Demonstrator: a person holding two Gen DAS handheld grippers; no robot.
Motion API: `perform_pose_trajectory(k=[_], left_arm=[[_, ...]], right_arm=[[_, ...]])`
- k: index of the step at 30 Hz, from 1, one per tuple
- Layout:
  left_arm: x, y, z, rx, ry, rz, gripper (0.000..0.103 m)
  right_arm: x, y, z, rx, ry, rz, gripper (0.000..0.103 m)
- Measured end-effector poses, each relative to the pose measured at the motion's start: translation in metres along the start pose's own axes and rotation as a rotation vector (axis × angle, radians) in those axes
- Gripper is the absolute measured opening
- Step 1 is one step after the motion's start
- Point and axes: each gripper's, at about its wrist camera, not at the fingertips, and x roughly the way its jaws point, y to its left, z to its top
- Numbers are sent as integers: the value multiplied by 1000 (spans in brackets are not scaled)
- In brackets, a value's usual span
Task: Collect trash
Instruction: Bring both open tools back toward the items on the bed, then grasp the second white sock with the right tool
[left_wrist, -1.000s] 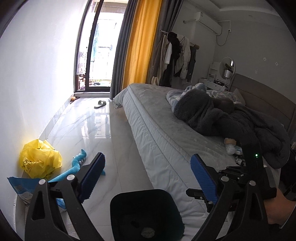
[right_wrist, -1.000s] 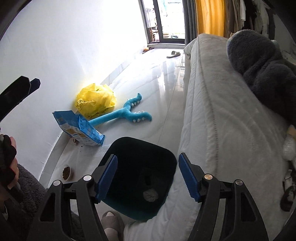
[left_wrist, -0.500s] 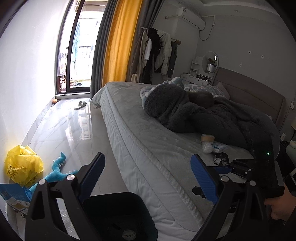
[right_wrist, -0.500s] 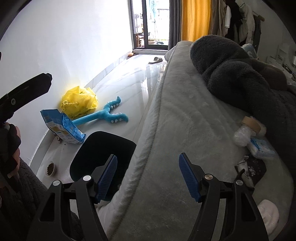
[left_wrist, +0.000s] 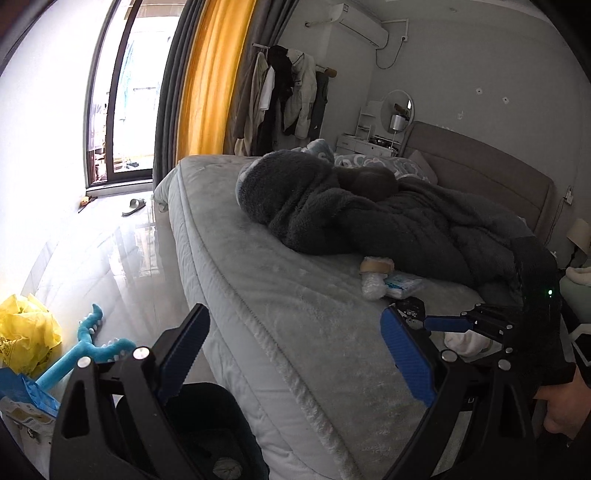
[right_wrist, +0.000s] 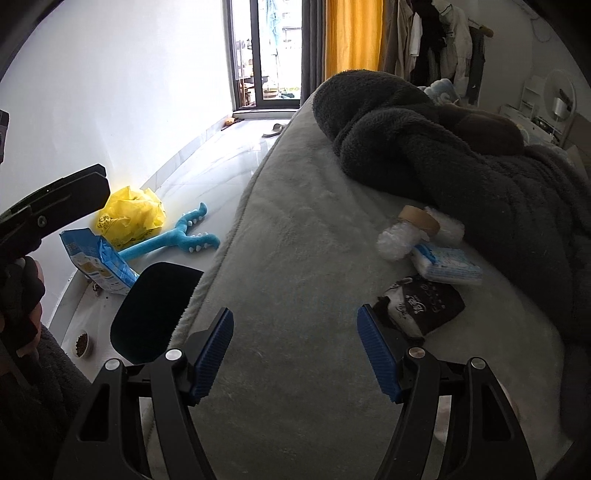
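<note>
Your right tool (right_wrist: 295, 354) gapes empty, so closing on the dark wrapper (right_wrist: 421, 306) just ahead-right could pinch the plush bed cover (right_wrist: 295, 258) too.

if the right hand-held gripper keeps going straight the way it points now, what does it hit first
Most likely the bare grey bed cover. The open right hand-held gripper tilts down at it, nothing between its pads. The dark snack packet lies just right of that line, though depth is unclear.

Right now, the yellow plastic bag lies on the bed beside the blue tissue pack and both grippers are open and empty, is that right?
Not quite: the yellow plastic bag lies on the floor by the wall, as the right wrist view shows. The blue tissue pack is on the bed, and both grippers are open and empty.
</note>
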Motion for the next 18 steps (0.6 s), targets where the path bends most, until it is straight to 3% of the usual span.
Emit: perform_pose_trajectory(k=[6, 18], left_arm=[[16, -22, 0, 25, 16, -26, 95], [35, -54, -5, 39, 38, -70, 95]], right_arm=[[-12, -24, -8, 16, -19, -45, 76], [-30, -70, -31, 55, -13, -140, 76]])
